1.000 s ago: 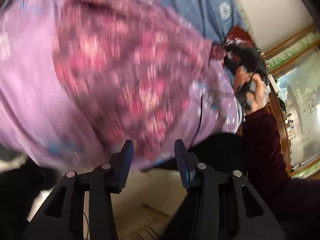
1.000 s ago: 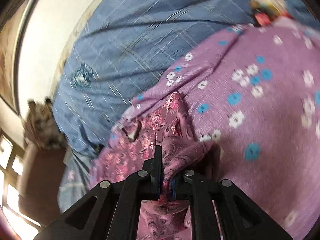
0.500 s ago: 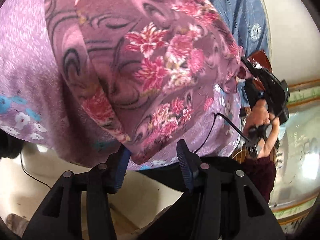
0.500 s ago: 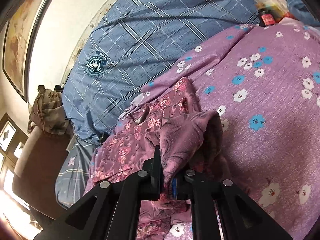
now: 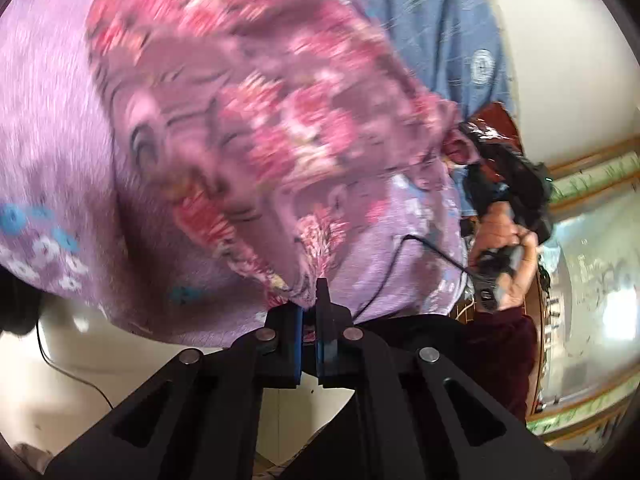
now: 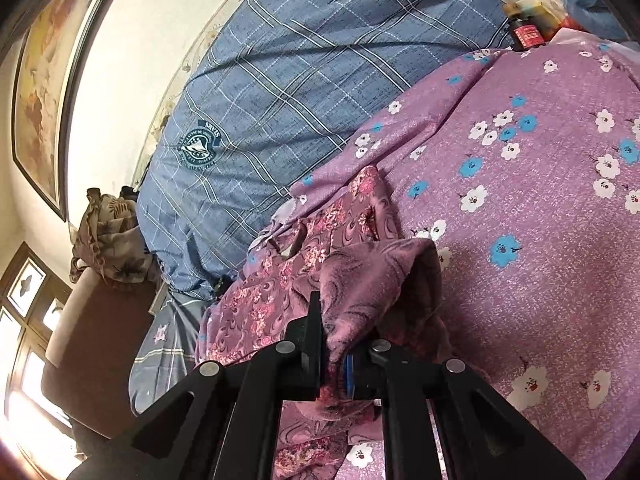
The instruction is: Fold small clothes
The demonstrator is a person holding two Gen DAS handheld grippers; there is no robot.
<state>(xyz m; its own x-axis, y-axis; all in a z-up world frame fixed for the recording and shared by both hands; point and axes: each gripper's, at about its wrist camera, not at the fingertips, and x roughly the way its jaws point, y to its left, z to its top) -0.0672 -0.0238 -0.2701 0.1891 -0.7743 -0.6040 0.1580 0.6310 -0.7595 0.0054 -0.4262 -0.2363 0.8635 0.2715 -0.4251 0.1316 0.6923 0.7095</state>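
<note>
A small mauve garment with pink flowers [image 5: 256, 132] lies on a purple flowered bedsheet [image 5: 48, 128]. My left gripper [image 5: 308, 312] is shut on the garment's near edge; this view is blurred. In the right wrist view the same garment [image 6: 280, 300] is bunched, and my right gripper [image 6: 334, 356] is shut on a raised fold of it above the sheet [image 6: 540, 200]. The right gripper also shows in the left wrist view [image 5: 504, 184], held in a hand at the garment's far corner.
A blue checked blanket [image 6: 320, 80] lies beyond the purple sheet. Small bottles and packets [image 6: 528, 20] sit at the far edge. A brown chair with a crumpled cloth [image 6: 104, 248] stands to the left. A black cable [image 5: 420, 248] runs across the sheet.
My left gripper has shut on the garment's near edge; it was open half a second ago. My right gripper keeps its hold on the fold and has lifted it slightly.
</note>
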